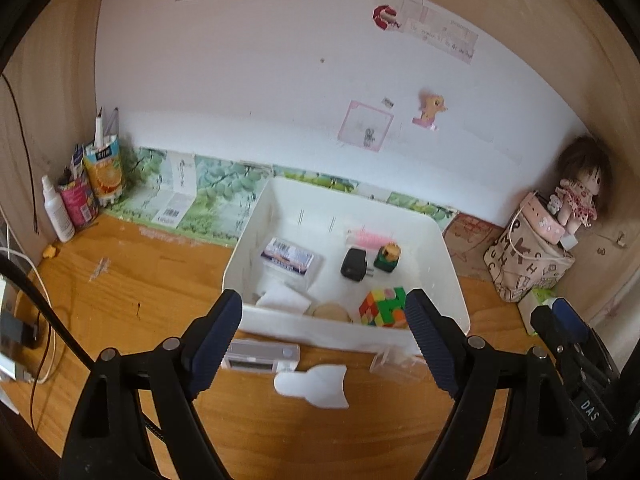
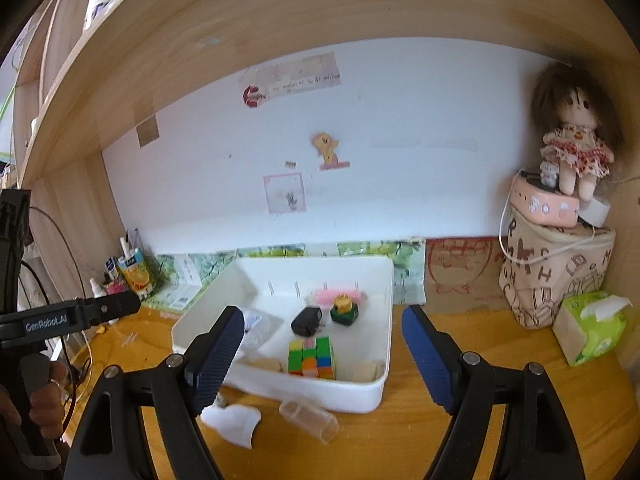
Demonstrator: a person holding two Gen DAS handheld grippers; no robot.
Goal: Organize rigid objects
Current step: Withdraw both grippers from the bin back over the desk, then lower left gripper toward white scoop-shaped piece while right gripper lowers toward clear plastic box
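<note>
A white bin [image 1: 448, 264] stands on the wooden desk. It holds a colour cube [image 1: 382, 306], a black charger [image 1: 354, 268], a green and yellow jar [image 1: 387, 257], a pink comb [image 1: 368, 238] and a blue-white box [image 1: 290, 260]. In front of the bin lie a silver device [image 1: 260, 356], a white flat piece [image 1: 312, 388] and a clear plastic case [image 1: 394, 364]. My left gripper [image 1: 323, 300] hangs open above the bin's near wall, holding nothing. My right gripper [image 2: 322, 316] is open too, with the bin [image 2: 384, 320], the cube [image 2: 312, 358] and the clear case [image 2: 310, 420] below it.
Bottles and cartons [image 1: 92, 184] fill the back left corner, with cables [image 1: 32, 336] at the left edge. A doll [image 2: 576, 148] sits on a patterned bag [image 2: 560, 272] at the right, beside a tissue pack [image 2: 592, 328]. A shelf [image 2: 280, 20] runs overhead. A hand [image 2: 40, 392] grips the other tool.
</note>
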